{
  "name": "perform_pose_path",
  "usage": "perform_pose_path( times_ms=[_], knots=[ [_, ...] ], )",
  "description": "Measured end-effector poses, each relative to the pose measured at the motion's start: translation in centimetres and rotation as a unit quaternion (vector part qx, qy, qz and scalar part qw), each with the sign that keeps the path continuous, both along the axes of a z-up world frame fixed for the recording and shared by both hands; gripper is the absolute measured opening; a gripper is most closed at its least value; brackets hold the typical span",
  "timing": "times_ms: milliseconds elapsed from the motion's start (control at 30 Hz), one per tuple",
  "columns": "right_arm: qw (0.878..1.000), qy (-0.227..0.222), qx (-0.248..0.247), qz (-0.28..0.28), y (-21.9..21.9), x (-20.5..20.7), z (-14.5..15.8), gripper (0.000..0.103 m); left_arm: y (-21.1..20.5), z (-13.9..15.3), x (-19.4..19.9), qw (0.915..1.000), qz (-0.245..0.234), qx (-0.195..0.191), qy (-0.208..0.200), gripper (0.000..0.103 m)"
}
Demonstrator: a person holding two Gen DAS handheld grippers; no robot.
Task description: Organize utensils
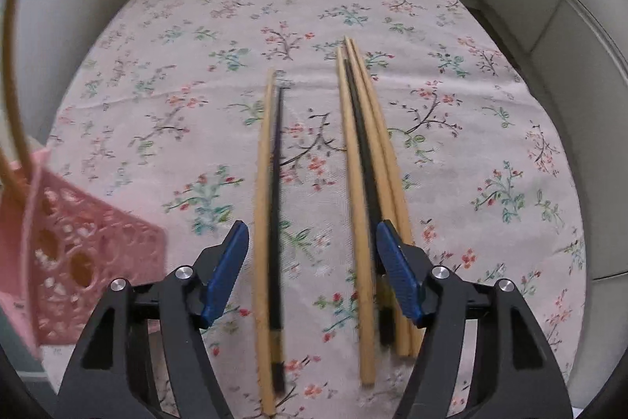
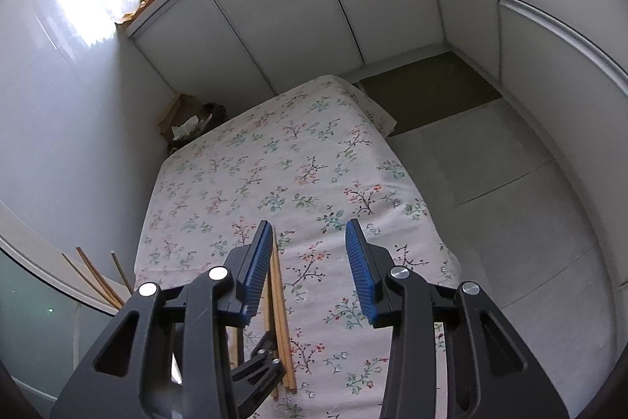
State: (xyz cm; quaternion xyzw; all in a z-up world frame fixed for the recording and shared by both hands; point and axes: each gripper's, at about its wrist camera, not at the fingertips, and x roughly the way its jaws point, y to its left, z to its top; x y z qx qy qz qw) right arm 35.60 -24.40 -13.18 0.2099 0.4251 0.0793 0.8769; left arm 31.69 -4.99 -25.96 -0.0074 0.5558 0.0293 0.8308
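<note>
The left gripper [image 1: 312, 266] hangs low over the counter [image 1: 204, 38], which is covered by a flowered cloth. Its blue pads stand apart and press on nothing. Between the pads lies a pair of chopsticks [image 1: 271, 207], one pale wood and one black, side by side and pointing away from the gripper. A second bunch of chopsticks [image 1: 363, 152], three pale and one black, lies just beside the right pad, partly under it. A pink basket [image 1: 84, 250] stands left of this gripper. The right gripper [image 2: 310, 262] hovers higher over the counter, its pads apart and empty. Pale chopsticks [image 2: 282, 305] lie just beside its left pad.
</note>
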Motion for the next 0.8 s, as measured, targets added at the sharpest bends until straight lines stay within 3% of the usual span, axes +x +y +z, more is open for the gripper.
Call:
perform_pose_path(
  times_ms=[133,167,200,333,400,500,800],
  knots=[
    [1.000,0.000,0.000,-0.006,-0.5,-0.1,0.0,0.039,-0.1,-0.6,0.3,0.9998,-0.009,-0.019,0.003,0.057],
    [1.000,0.000,0.003,-0.009,-0.7,-0.1,0.0,0.039,-0.5,-0.6,0.4,0.9996,-0.022,-0.018,0.001,0.047],
    [1.000,0.001,0.004,-0.011,-0.8,-0.1,0.0,0.039,-0.8,-0.5,0.4,0.9991,-0.036,-0.024,0.000,0.030],
    [1.000,0.004,0.005,-0.011,-0.8,0.0,-0.2,0.038,-2.0,-0.3,0.1,0.9939,-0.073,-0.082,0.006,0.025],
    [1.000,0.006,0.002,-0.007,-0.7,0.1,-0.3,0.038,-2.5,0.1,0.0,0.9909,-0.087,-0.103,0.002,0.015],
    [1.000,0.017,0.001,-0.002,-0.7,0.4,-0.8,0.038,-2.4,0.8,0.2,0.9885,-0.085,-0.125,0.001,0.014],
    [0.999,0.045,0.005,0.002,-0.7,1.0,-2.4,0.038,-2.8,0.3,0.5,0.9897,-0.112,-0.089,0.007,0.008]
  ],
)
